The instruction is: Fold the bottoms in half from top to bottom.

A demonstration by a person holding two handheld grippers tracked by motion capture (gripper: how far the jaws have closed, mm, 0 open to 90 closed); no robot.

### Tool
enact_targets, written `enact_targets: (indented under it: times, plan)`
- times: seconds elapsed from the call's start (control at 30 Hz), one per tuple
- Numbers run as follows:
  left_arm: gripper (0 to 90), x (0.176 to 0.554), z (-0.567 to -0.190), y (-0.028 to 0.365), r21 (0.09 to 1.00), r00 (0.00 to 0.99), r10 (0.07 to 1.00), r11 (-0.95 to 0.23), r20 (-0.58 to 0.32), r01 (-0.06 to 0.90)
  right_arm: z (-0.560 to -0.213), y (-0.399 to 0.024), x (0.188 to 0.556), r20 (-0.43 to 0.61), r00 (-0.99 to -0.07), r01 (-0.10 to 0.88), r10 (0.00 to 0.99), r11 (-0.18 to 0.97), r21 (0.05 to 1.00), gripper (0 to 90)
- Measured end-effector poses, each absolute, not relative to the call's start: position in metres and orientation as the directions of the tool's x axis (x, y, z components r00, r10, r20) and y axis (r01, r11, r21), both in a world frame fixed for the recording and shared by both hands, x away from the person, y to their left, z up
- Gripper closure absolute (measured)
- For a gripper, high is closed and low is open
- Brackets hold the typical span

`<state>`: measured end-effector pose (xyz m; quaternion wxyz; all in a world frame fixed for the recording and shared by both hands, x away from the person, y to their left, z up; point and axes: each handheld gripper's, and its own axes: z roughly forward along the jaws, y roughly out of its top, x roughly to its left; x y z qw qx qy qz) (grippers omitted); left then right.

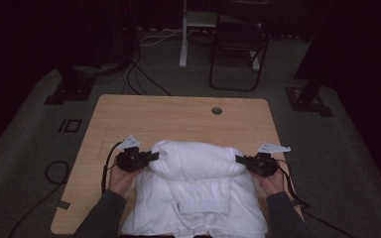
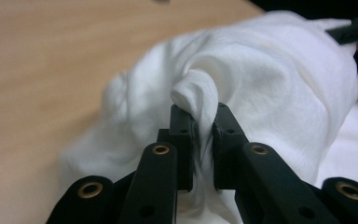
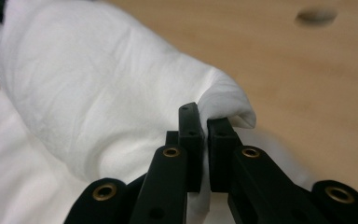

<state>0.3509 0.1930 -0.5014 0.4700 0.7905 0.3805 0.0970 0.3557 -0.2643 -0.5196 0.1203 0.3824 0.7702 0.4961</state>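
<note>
Wooden worktop (image 1: 129,119), dim room: white garment (image 1: 198,198), probably a sweatshirt, mid-fold. Left claw (image 1: 155,155), right claw (image 1: 239,159) clenched on fold corners; carry level, lay evenly.

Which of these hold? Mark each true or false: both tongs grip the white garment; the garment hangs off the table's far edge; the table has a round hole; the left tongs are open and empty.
1. Both the left tongs and right tongs grip the garment: true.
2. It hangs off the far edge: false; it lies at the near side of the table.
3. The table has a round hole: true.
4. Left tongs open and empty: false; they pinch cloth.
</note>
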Motion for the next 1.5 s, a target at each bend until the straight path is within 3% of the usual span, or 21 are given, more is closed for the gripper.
enact_targets:
  times: [0.23, 0.67, 0.9, 1.0, 1.07, 1.1, 1.33, 1.5]
  plan:
    - [81.4, 0.336, -0.537, 0.177, 0.705, 0.697, 0.704, -0.427, -0.134, 0.567, -0.554, -0.259, 0.335, 0.2, -0.683, 0.533, 0.702, 0.293, 0.794, 86.4]
    - [81.1, 0.368, -0.552, 0.182, 0.739, 0.64, 0.755, -0.346, -0.147, 0.578, -0.565, -0.24, 0.355, 0.157, -0.651, 0.555, 0.743, 0.324, 0.767, 86.1]
    - [80.9, 0.394, -0.547, 0.174, 0.741, 0.581, 0.813, -0.364, -0.042, 0.564, -0.562, -0.227, 0.381, 0.128, -0.621, 0.557, 0.773, 0.321, 0.766, 85.9]
    - [80.9, 0.406, -0.545, 0.166, 0.732, 0.544, 0.838, -0.397, 0.043, 0.554, -0.562, -0.221, 0.397, 0.12, -0.593, 0.561, 0.796, 0.302, 0.771, 85.9]
    - [80.9, 0.406, -0.545, 0.166, 0.732, 0.544, 0.838, -0.397, 0.043, 0.554, -0.562, -0.22, 0.401, 0.114, -0.587, 0.559, 0.802, 0.299, 0.774, 85.9]
    - [81.1, 0.419, -0.544, 0.159, 0.731, 0.487, 0.87, -0.384, 0.081, 0.565, -0.562, -0.214, 0.411, 0.099, -0.56, 0.559, 0.822, 0.286, 0.778, 85.9]
    - [81.4, 0.423, -0.54, 0.165, 0.739, 0.471, 0.882, -0.317, 0.0, 0.595, -0.559, -0.212, 0.417, 0.109, -0.545, 0.576, 0.831, 0.277, 0.77, 86.2]
    - [84.5, 0.409, -0.507, 0.187, 0.825, 0.527, 0.847, -0.244, -0.076, 0.51, -0.533, -0.226, 0.408, 0.142, -0.551, 0.523, 0.822, 0.209, 0.826, 86.5]
